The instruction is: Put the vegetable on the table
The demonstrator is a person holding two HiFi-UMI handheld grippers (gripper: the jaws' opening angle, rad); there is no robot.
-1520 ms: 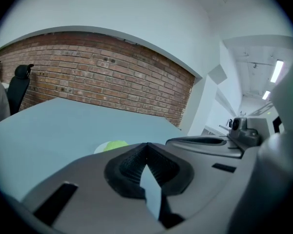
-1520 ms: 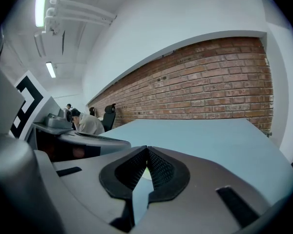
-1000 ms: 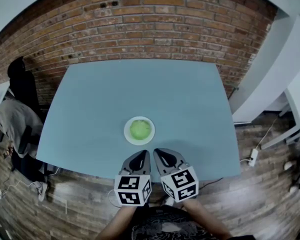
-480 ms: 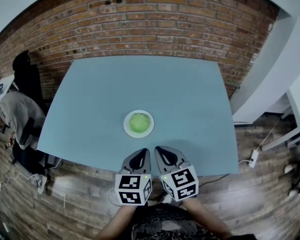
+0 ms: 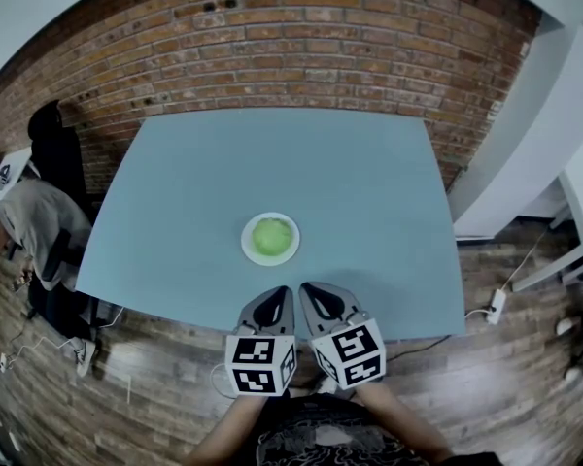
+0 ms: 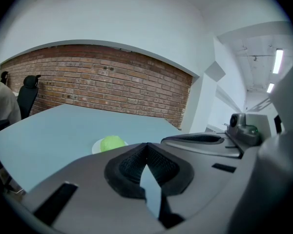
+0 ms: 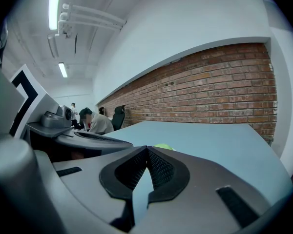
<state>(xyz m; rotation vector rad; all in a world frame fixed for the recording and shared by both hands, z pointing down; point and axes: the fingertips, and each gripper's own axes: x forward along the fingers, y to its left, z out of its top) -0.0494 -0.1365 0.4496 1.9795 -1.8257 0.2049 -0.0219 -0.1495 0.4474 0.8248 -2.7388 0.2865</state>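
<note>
Vegetable (image 5: 271,236), round and pale green, sits on a small white plate (image 5: 248,251) on the blue surface (image 5: 360,183), a little toward its near edge and about midway across. The left hand-held gripper (image 5: 277,299) and the right hand-held gripper (image 5: 314,297) hover side by side just over that near edge, close to each other and short of the plate, touching neither it nor the vegetable.

In the left gripper view the left hand-held gripper's jaws meet at the tips with nothing between them, and the vegetable (image 6: 112,143) shows beyond them, to the left. The right gripper view shows the right hand-held gripper's jaws likewise pressed together and empty.

A brick wall (image 5: 301,56) runs behind the surface. A person (image 5: 29,223) sits off its left end beside a dark chair (image 5: 47,153).
</note>
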